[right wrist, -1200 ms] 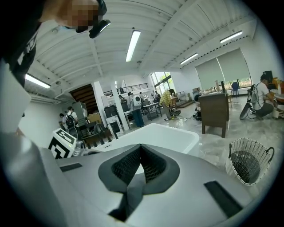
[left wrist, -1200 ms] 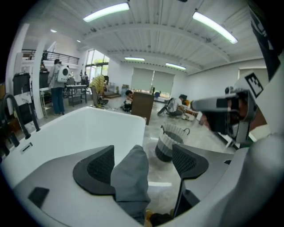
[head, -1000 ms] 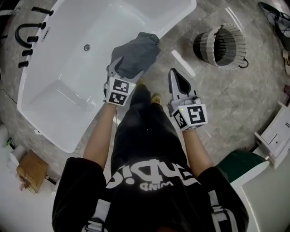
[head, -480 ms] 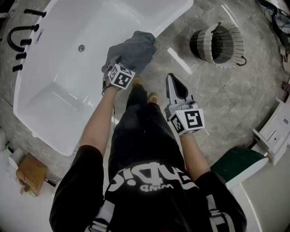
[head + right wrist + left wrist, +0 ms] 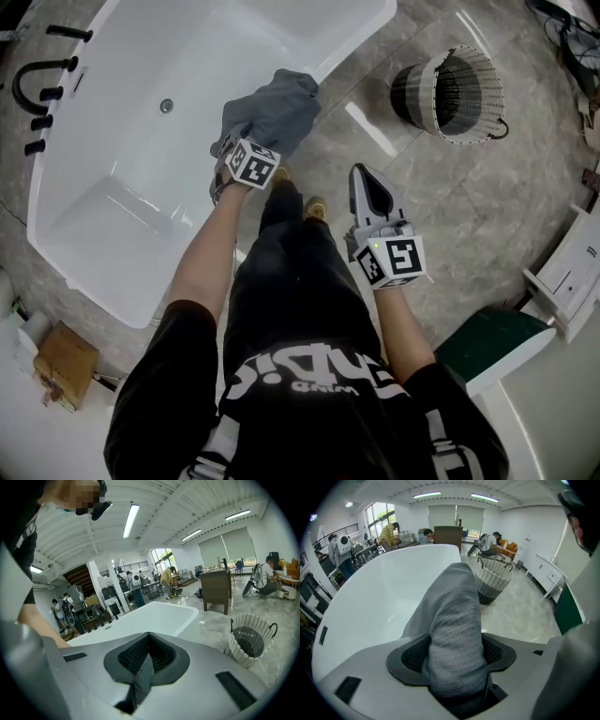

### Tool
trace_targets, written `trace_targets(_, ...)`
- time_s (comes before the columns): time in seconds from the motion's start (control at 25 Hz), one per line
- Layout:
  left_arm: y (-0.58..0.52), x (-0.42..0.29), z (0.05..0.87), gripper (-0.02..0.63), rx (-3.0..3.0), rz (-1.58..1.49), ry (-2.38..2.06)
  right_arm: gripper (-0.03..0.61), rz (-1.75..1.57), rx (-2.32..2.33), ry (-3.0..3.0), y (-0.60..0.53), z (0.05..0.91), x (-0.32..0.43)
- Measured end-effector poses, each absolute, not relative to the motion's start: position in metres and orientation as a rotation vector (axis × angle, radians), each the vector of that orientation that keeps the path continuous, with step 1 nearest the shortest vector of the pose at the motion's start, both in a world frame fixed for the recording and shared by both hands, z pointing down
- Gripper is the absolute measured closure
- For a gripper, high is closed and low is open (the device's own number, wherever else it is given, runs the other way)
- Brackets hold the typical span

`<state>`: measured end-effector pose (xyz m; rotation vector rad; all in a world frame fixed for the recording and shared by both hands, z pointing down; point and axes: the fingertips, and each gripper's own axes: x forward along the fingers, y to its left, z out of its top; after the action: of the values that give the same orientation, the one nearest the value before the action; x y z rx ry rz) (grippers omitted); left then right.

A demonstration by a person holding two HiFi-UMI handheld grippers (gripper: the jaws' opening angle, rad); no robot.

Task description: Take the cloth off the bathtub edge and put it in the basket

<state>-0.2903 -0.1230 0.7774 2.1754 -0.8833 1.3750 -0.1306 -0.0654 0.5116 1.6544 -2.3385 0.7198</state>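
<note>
A grey cloth (image 5: 272, 108) hangs over the near edge of the white bathtub (image 5: 122, 187). My left gripper (image 5: 232, 145) points steeply down onto it. In the left gripper view a thick fold of the cloth (image 5: 454, 616) runs up between the two black pads (image 5: 412, 656). The jaws have just been closing and still stand wide on either side of the fold. My right gripper (image 5: 367, 180) hovers over the floor beside the tub, shut with nothing in it, its pads (image 5: 161, 656) together. The woven basket (image 5: 450, 94) stands on the floor to the right.
Black taps (image 5: 37, 84) sit at the tub's far left corner. The person's shoes (image 5: 314, 204) are by the tub edge. A green-and-white object (image 5: 492, 342) and a white cabinet (image 5: 572, 281) stand at the right. A cardboard box (image 5: 64, 366) lies at the lower left.
My left gripper has dropped onto the cloth and tipped steeper, so its marker cube now faces up. The right gripper has shifted slightly. The cloth stays on the edge.
</note>
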Motion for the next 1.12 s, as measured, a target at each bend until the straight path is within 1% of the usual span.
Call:
trace_targets(0.2, -0.121, -0.291, 0.761, 0.339, 2.175, 1.334, -0.9, 0.566, 0.732, 1.662, -2.327, -0.063, 0.512, -0.124)
trace_targets(0.32, -0.12, -0.289, 0.738, 0.403, 2.2, 1.272, -0.923, 0.566, 0.727, 1.666, -2.321, -0.061, 0.509, -0.119)
trace_targets(0.36, -0.119, -0.288, 0.729, 0.5, 2.204, 1.246, -0.931, 0.566, 0.726, 1.667, -2.319, -0.061, 0.508, -0.117)
trace_targets(0.4, -0.119, -0.287, 0.721, 0.536, 2.199, 1.221, -0.938, 0.566, 0.725, 1.669, -2.318, -0.061, 0.506, -0.116)
trace_targets(0.6, -0.115, -0.293, 0.691, 0.545, 2.172, 1.136, -0.977, 0.566, 0.712, 1.682, -2.326, -0.061, 0.491, -0.111)
trace_targets(0.72, -0.117, -0.289, 0.649, 0.546, 2.206, 1.069, -1.022, 0.566, 0.684, 1.701, -2.331, -0.062, 0.477, -0.102)
trace_targets(0.84, -0.12, -0.284, 0.589, 0.546, 2.236, 0.974, -1.077, 0.566, 0.667, 1.733, -2.329, -0.061, 0.46, -0.093)
trace_targets(1.12, -0.13, -0.252, 0.42, 0.546, 2.44, 0.725, -1.133, 0.566, 0.593, 1.814, -2.338, -0.059, 0.402, -0.074)
